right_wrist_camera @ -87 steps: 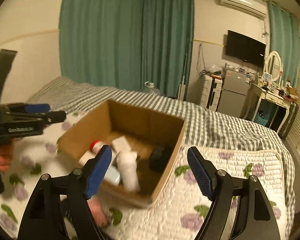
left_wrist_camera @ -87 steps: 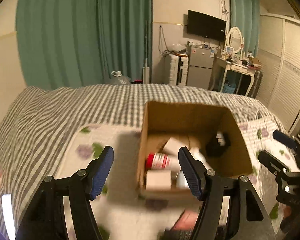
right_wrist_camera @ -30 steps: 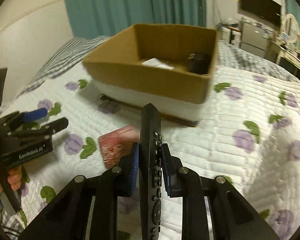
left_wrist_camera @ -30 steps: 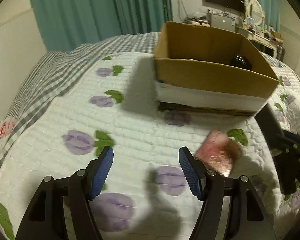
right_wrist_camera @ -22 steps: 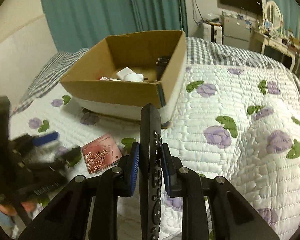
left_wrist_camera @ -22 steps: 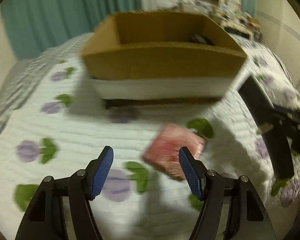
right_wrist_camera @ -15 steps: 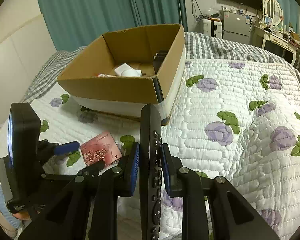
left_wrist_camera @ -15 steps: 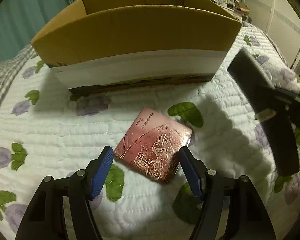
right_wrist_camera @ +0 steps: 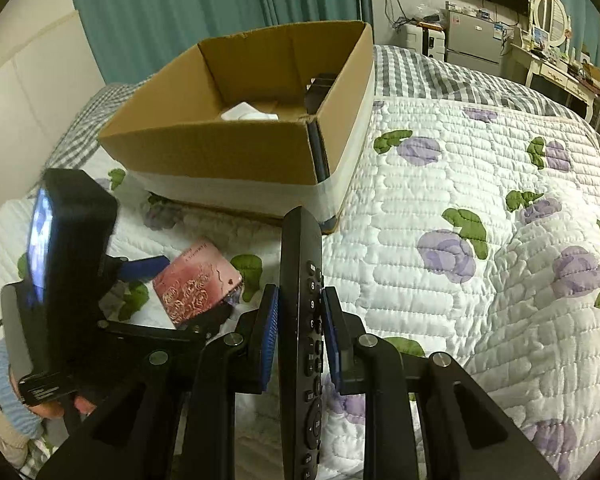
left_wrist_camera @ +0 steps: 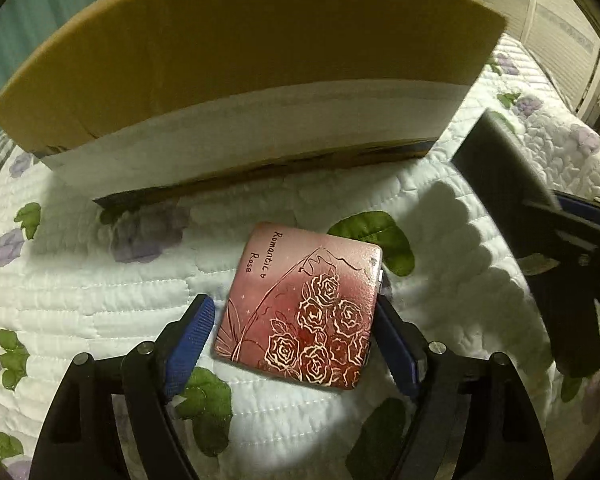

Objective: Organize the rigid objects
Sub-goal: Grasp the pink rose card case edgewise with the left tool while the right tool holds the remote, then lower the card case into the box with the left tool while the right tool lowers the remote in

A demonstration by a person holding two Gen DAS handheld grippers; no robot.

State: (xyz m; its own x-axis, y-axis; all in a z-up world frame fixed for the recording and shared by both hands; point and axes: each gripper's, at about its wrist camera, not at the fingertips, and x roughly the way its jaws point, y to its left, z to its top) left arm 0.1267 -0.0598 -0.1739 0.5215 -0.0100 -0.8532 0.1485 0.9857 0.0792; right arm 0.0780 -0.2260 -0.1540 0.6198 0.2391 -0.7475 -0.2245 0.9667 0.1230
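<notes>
A flat pink tin with gold roses [left_wrist_camera: 306, 306] lies on the flowered quilt in front of the cardboard box [left_wrist_camera: 236, 60]. My left gripper [left_wrist_camera: 296, 328] is open, its blue pads on either side of the tin's near half; the right pad looks against its edge. The tin also shows in the right wrist view [right_wrist_camera: 198, 282]. My right gripper [right_wrist_camera: 299, 320] is shut on a black remote control [right_wrist_camera: 302, 280] and holds it upright above the quilt, to the right of the tin. The box [right_wrist_camera: 220, 144] holds a white item and a black item.
The white quilt with purple flowers [right_wrist_camera: 480, 240] covers the bed, with a grey checked blanket behind the box. Teal curtains, a fridge, a TV and a dressing table stand at the far wall. The right gripper with the remote shows at the left wrist view's right edge [left_wrist_camera: 540, 248].
My left gripper has dropped low and moved forward until its pads straddle the pink tin. My right gripper keeps hold of the remote and has barely moved.
</notes>
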